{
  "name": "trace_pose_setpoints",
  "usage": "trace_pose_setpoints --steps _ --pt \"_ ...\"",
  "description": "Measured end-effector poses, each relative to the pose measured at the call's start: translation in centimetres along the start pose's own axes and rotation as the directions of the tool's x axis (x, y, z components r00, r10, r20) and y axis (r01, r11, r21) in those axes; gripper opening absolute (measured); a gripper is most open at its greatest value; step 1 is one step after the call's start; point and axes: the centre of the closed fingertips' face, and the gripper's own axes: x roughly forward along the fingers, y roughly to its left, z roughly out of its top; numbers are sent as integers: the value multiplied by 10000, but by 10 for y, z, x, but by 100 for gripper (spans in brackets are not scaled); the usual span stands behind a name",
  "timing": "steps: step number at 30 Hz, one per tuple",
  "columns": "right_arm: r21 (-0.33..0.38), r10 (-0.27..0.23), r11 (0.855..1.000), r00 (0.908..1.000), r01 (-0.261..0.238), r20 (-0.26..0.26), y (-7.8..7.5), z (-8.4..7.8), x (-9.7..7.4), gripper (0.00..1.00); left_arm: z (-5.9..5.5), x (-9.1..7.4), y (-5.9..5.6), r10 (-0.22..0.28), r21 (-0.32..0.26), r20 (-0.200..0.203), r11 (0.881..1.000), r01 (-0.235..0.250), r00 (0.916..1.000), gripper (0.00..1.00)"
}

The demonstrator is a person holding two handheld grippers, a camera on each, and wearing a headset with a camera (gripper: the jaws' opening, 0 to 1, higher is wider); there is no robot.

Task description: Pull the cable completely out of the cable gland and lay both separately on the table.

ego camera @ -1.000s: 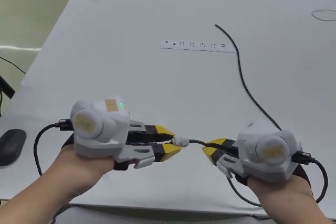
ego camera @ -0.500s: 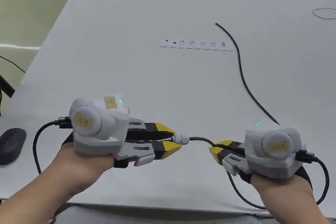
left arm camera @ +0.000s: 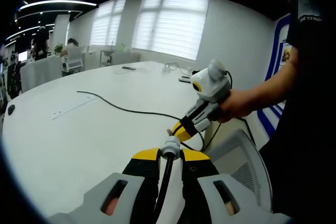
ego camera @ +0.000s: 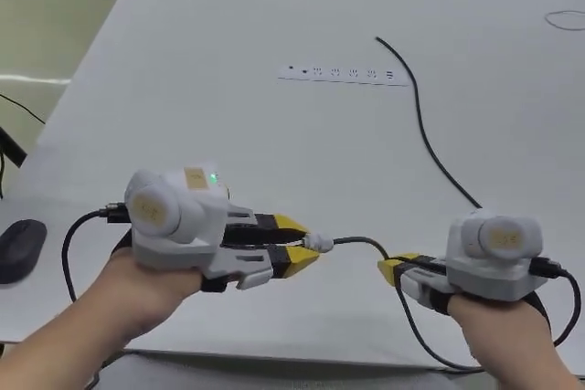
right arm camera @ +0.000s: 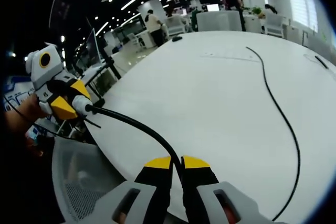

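Cable gland [ego camera: 317,244] and cable [ego camera: 358,242] are both clamped, cable not yet out of the gland.
Left gripper [ego camera: 302,246] has its jaws closed on the white gland. Right gripper [ego camera: 391,268] is pinched nearly closed on the black cable. Both are held over the near edge of the table [ego camera: 228,134]. The gland's long axis runs left-right in the head view, with its cable end facing the right gripper. The cable between the jaws bows slightly; the rest trails away across the table past the power strip [ego camera: 343,75]. The strip's markings and the tan sticker on the left gripper are too small to read. The hands wrap the gripper bodies, tips facing each other, the right a bit lower.
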Motion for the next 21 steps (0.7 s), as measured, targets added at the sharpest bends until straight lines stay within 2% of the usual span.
trace_pose_setpoints --steps 5,7,10,13,18,21 --pt "-365 298 9989 9994 -292 173 5 2 -3 2 0 -4 5 148 -64 12 9999 -148 9999 15" --pt "-526 402 9979 9983 -379 426 7 5 -4 2 -2 -5 6 222 -296 -48 9993 -223 9997 15" --pt "-684 503 9965 9977 -471 451 10 6 -7 3 -3 -5 7 309 -188 -66 9993 -310 9995 15" --pt "-855 631 9946 9971 -594 416 13 7 -10 4 -3 -5 7 340 -384 -43 9987 -341 9994 15" --pt "-1642 585 9849 9980 -541 223 16 9 -14 11 -6 -4 8 397 -368 -162 9985 -402 9991 15" --pt "-2110 714 9757 9961 -590 514 22 20 -20 17 -4 -5 8 402 -325 -132 9986 -406 9991 15"
